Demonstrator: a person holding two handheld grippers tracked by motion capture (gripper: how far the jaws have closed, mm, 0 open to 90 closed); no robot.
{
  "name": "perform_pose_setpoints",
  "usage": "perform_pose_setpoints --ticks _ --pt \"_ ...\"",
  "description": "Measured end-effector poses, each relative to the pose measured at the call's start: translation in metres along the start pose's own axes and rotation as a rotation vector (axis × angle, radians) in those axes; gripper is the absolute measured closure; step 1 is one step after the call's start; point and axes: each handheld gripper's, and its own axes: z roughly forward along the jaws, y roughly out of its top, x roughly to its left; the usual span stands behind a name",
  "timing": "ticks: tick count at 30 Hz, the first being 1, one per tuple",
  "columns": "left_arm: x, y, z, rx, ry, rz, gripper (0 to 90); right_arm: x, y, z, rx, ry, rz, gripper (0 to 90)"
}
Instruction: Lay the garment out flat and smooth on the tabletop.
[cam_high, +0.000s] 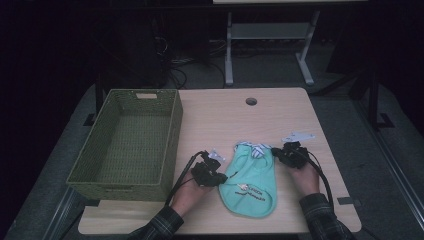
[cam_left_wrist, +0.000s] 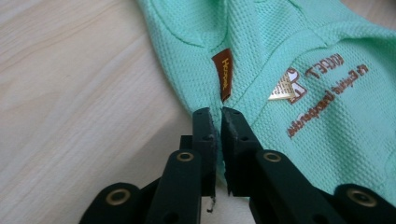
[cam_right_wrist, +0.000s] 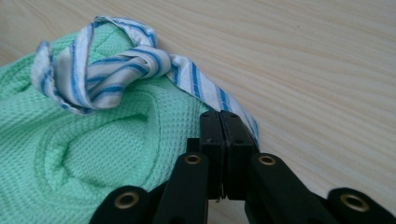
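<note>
A small mint green garment (cam_high: 250, 175) lies flat on the wooden table (cam_high: 225, 115), its blue-and-white striped collar (cam_high: 257, 149) at the far end. My left gripper (cam_high: 221, 179) is at its left edge. In the left gripper view the gripper (cam_left_wrist: 217, 112) pinches the garment (cam_left_wrist: 299, 46) at a seam just below a brown tag (cam_left_wrist: 223, 74), with a thin gap between the jaws. My right gripper (cam_high: 275, 153) is at the upper right edge. In the right gripper view the gripper (cam_right_wrist: 219, 114) is shut on the garment (cam_right_wrist: 70, 154) where the striped collar (cam_right_wrist: 116, 65) runs under the tips.
A green woven basket (cam_high: 172, 135) stands on the table's left side, close to my left hand. A round cable hole (cam_high: 251, 101) sits near the table's far edge. Beyond the table stands a white frame (cam_high: 270, 30) on a dark floor.
</note>
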Motion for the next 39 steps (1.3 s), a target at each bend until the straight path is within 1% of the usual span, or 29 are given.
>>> perform_pose_setpoints --ticks 2,4,5,6,7,8,10,11,13,14,16,19,22,24,27,28,31,33,34,36,38,39 --pt "0.0 0.002 -0.001 -0.018 0.017 0.004 74.1 0.0 0.0 -0.001 -0.012 0.006 -0.006 76.8" --pt "0.001 0.004 -0.004 -0.035 0.044 0.014 68.2 0.0 0.001 -0.003 -0.016 0.007 0.002 70.0" --pt "0.001 0.005 -0.005 -0.039 0.047 0.014 66.6 0.0 0.001 -0.004 -0.022 0.011 0.006 67.1" --pt "0.002 0.006 -0.007 -0.045 0.048 0.015 65.9 0.0 0.001 -0.005 -0.021 0.011 0.006 65.6" --pt "0.003 0.008 -0.008 -0.05 0.051 0.016 65.7 0.001 0.002 -0.007 -0.024 0.01 0.008 65.3" --pt "0.005 0.01 -0.009 -0.057 0.056 0.015 65.8 0.001 0.002 -0.008 -0.024 0.017 0.0 65.3" --pt "0.007 0.014 -0.009 -0.07 0.06 0.014 66.1 0.003 0.002 -0.011 -0.023 0.021 0.005 65.3" --pt "0.009 0.016 -0.009 -0.067 0.057 0.016 67.0 0.003 0.002 -0.013 -0.023 0.024 -0.002 67.2" --pt "0.011 0.02 -0.007 -0.069 0.06 0.017 71.0 0.005 0.002 -0.017 -0.018 0.037 0.005 73.1" --pt "0.012 0.023 -0.005 -0.069 0.055 0.02 74.2 0.006 0.002 -0.019 -0.018 0.05 0.007 77.8" --pt "0.013 0.026 -0.001 -0.065 0.057 0.024 80.7 0.01 0.002 -0.023 -0.013 0.066 -0.006 83.8" --pt "0.015 0.033 0.003 -0.057 0.056 0.027 88.6 0.016 0.001 -0.026 0.006 0.087 -0.01 88.5" --pt "0.018 0.043 0.005 -0.061 0.059 0.033 89.5 0.02 -0.002 -0.031 0.014 0.122 0.006 89.4" --pt "0.019 0.05 0.007 -0.068 0.067 0.038 89.5 0.023 -0.005 -0.035 0.007 0.131 0.003 89.5" --pt "0.023 0.063 0.01 -0.074 0.072 0.048 89.5 0.027 -0.009 -0.036 0.025 0.145 -0.001 89.4" --pt "0.024 0.066 0.011 -0.073 0.075 0.049 89.5 0.029 -0.011 -0.038 0.031 0.146 -0.004 89.4" --pt "0.027 0.078 0.017 -0.079 0.074 0.042 89.5 0.03 -0.015 -0.042 0.024 0.153 -0.009 89.4" --pt "0.03 0.085 0.023 -0.073 0.075 0.05 89.5 0.032 -0.018 -0.045 0.033 0.156 -0.014 89.4" --pt "0.031 0.09 0.028 -0.07 0.075 0.048 89.4 0.033 -0.019 -0.046 0.038 0.159 -0.009 89.3" --pt "0.033 0.095 0.037 -0.061 0.077 0.044 89.5 0.034 -0.022 -0.047 0.04 0.161 -0.018 89.3" --pt "0.035 0.098 0.045 -0.055 0.078 0.034 89.5 0.036 -0.026 -0.048 0.049 0.166 -0.008 89.3" --pt "0.036 0.099 0.049 -0.05 0.083 0.037 89.5 0.036 -0.028 -0.049 0.052 0.17 -0.013 89.3"
